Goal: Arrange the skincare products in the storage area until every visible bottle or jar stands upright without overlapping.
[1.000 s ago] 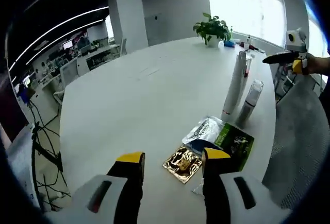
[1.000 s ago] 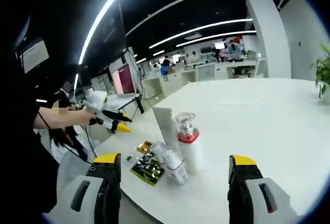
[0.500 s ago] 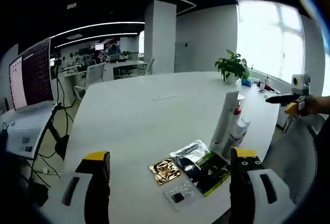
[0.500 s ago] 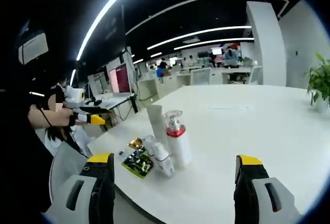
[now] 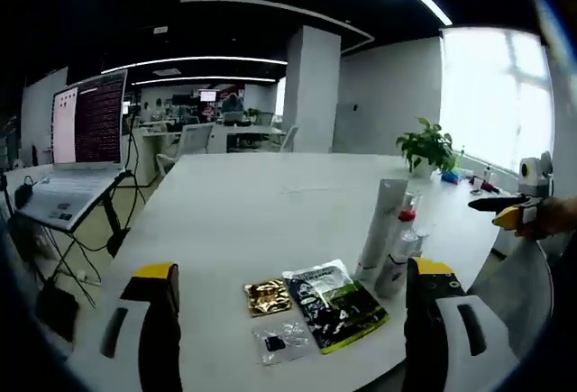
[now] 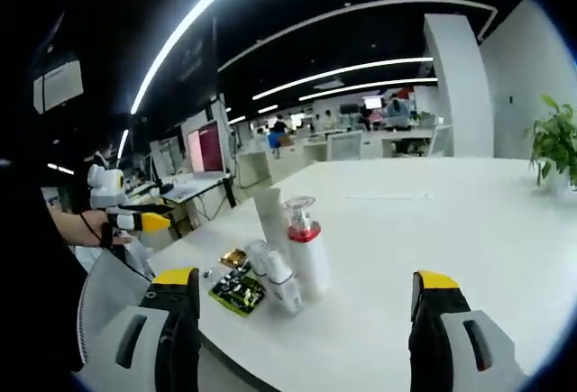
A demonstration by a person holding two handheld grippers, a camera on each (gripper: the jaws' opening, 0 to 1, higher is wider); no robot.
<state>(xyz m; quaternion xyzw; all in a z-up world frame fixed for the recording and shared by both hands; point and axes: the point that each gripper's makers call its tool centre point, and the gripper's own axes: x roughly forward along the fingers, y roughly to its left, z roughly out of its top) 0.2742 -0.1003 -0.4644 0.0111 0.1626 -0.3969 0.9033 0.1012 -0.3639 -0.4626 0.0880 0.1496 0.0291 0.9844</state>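
Near the white worktop's (image 5: 234, 221) front edge the tall white tube (image 5: 377, 227), red-collared pump bottle (image 6: 306, 252) and small white bottle (image 6: 279, 280) stood upright, clustered, ahead of both empty, wide-spread grippers, left (image 5: 287, 331) and right (image 6: 306, 338).

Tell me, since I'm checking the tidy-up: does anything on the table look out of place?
Nothing is tipped or spilled. The white tube, the red-collared bottle and a small bottle all stand upright near the table's edge. Flat sachets lie loose beside them.
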